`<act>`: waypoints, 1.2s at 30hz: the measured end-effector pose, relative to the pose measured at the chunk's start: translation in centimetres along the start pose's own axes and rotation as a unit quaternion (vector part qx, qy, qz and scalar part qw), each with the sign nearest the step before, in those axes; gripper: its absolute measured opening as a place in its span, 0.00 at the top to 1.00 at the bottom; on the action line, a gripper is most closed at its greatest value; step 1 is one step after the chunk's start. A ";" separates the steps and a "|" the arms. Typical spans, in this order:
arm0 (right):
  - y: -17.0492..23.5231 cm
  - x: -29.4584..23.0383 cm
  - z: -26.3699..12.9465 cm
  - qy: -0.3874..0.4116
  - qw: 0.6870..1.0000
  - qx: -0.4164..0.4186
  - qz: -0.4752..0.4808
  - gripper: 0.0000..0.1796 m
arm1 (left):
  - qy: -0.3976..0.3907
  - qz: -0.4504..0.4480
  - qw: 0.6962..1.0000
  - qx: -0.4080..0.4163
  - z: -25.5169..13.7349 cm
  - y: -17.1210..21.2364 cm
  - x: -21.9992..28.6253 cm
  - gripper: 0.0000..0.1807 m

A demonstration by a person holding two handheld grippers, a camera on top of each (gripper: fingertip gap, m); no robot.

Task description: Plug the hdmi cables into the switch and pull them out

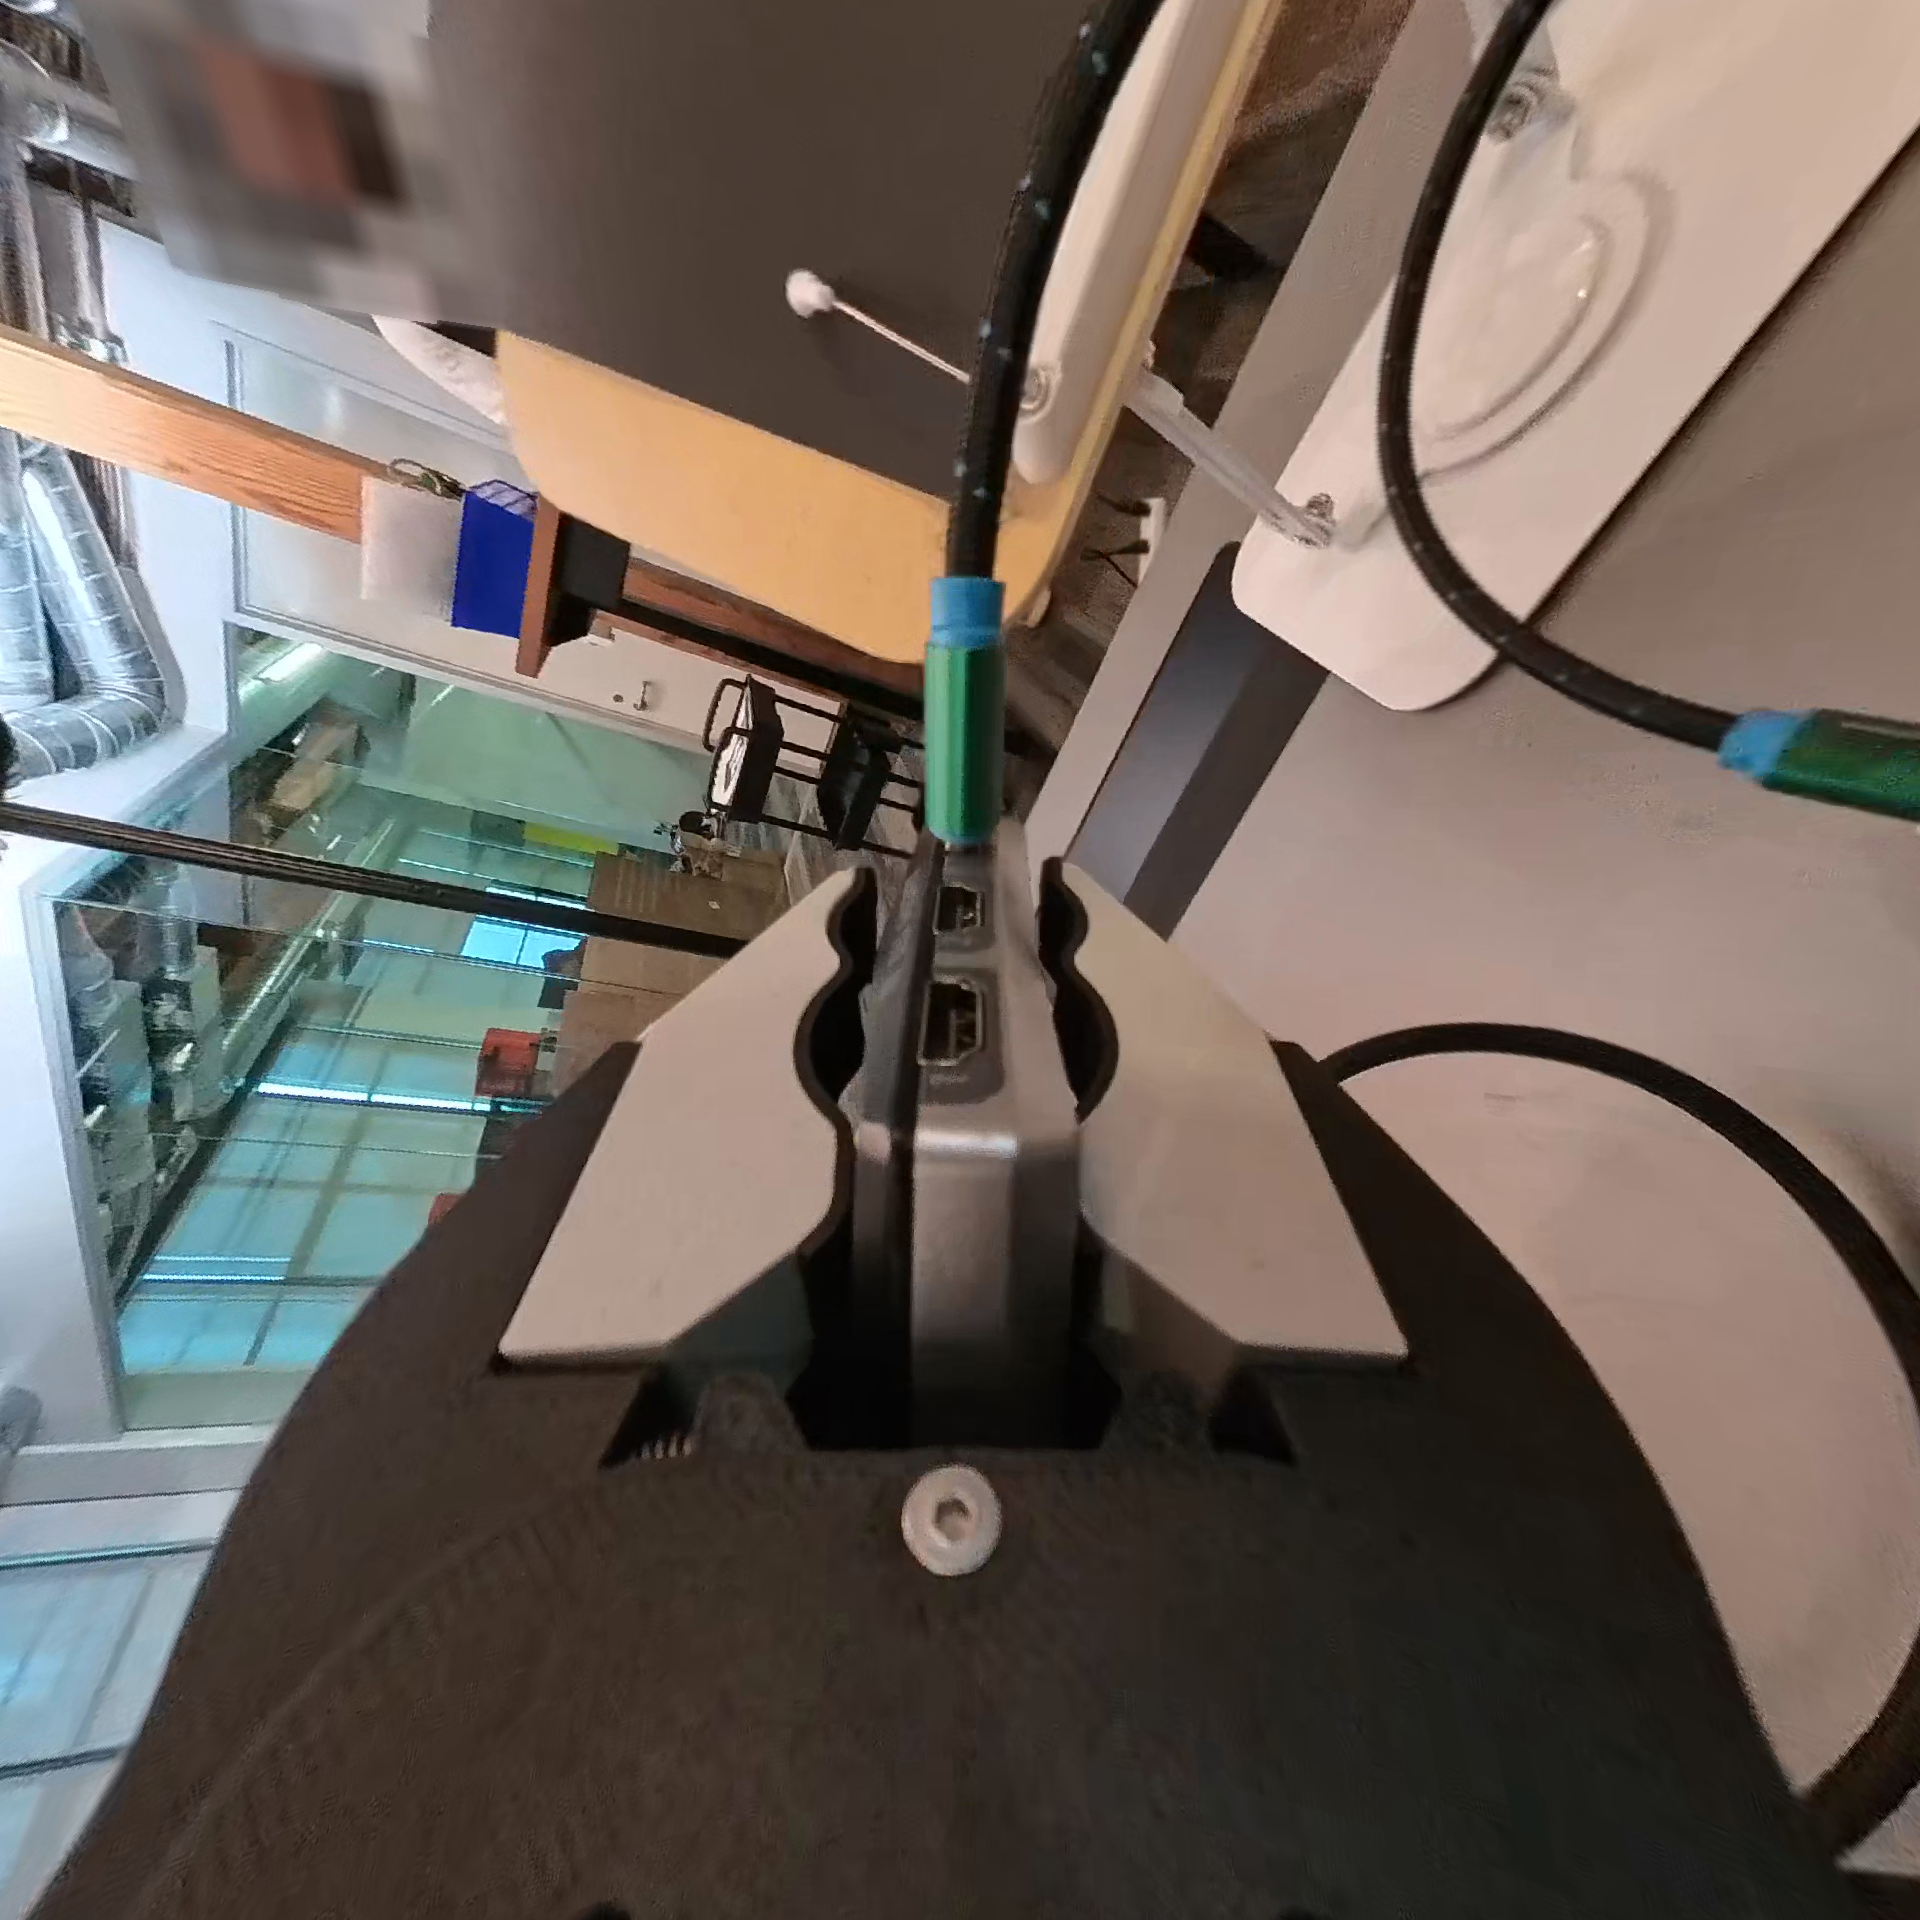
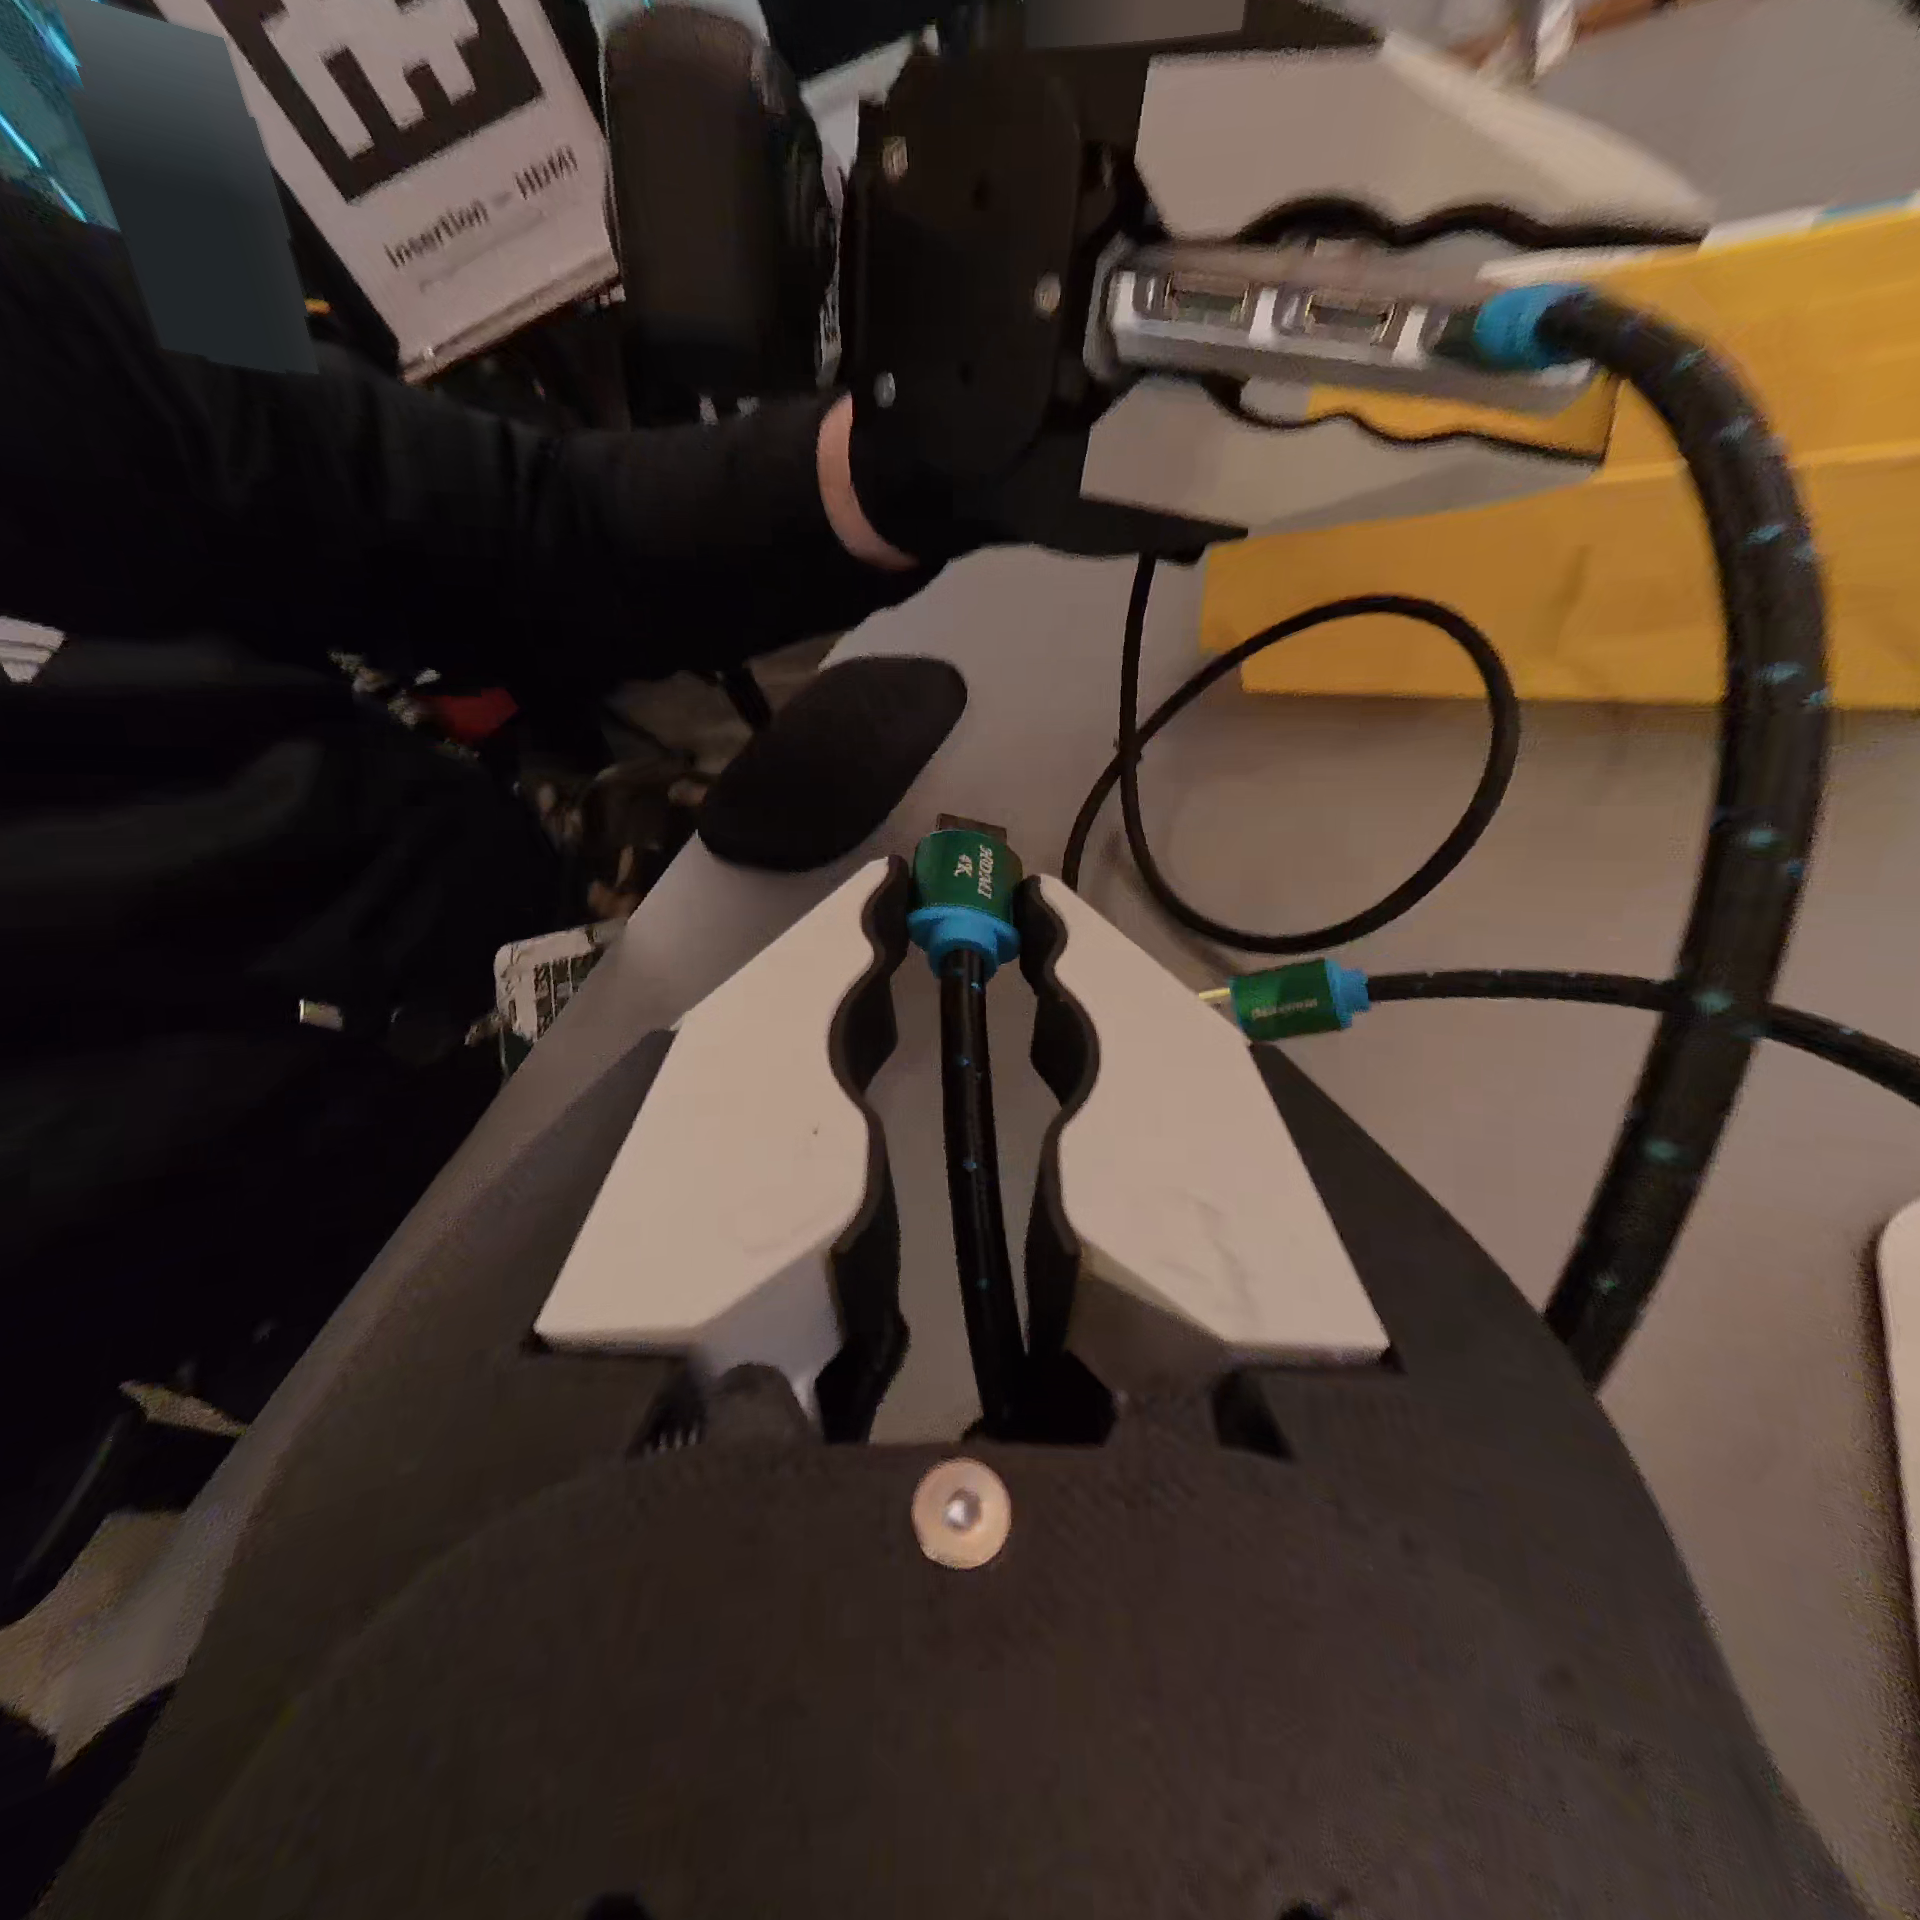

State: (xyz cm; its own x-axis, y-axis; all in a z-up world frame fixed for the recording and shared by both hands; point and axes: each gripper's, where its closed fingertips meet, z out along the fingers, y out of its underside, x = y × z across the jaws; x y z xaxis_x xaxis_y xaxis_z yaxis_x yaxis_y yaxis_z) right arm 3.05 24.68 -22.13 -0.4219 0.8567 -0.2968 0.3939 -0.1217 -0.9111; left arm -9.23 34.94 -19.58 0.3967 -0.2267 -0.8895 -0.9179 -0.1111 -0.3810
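Currently, left tool [image 1: 945,914]: clamped on silver switch [image 1: 961,1060], one cable plugged in.
Right tool [image 2: 961,894]: clamped on green plug [image 2: 958,873].

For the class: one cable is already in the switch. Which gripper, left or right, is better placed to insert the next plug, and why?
Right. The right gripper already grips a free plug, tip forward. The left gripper is clamped on the switch, presenting two empty ports.

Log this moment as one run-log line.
left claw: shut on switch | one cable plugged in | two ports empty | right claw: shut on second plug | third plug on table
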 end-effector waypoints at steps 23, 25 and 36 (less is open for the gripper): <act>2.2 -3.0 -3.4 -0.017 0.998 -0.061 0.014 0.42 | 0.048 0.020 0.999 0.002 1.0 -0.7 4.6 0.83; 0.2 -3.0 -4.3 -0.004 1.000 -0.024 -0.008 0.51 | 0.047 0.026 0.999 0.004 1.0 -1.0 4.7 0.83; -5.3 4.0 -6.9 0.207 0.969 0.112 -0.076 0.61 | 0.031 0.069 0.996 0.037 0.3 -4.0 5.7 0.83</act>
State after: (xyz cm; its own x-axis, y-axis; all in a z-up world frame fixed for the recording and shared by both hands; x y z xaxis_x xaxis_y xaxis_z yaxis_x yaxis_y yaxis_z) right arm 4.93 32.23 -16.55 -0.0787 0.9953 -0.0567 0.1459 -0.0448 -0.9883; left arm -3.34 34.41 -23.18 0.2646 -0.2943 -0.9183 -0.9612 -0.0036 -0.2758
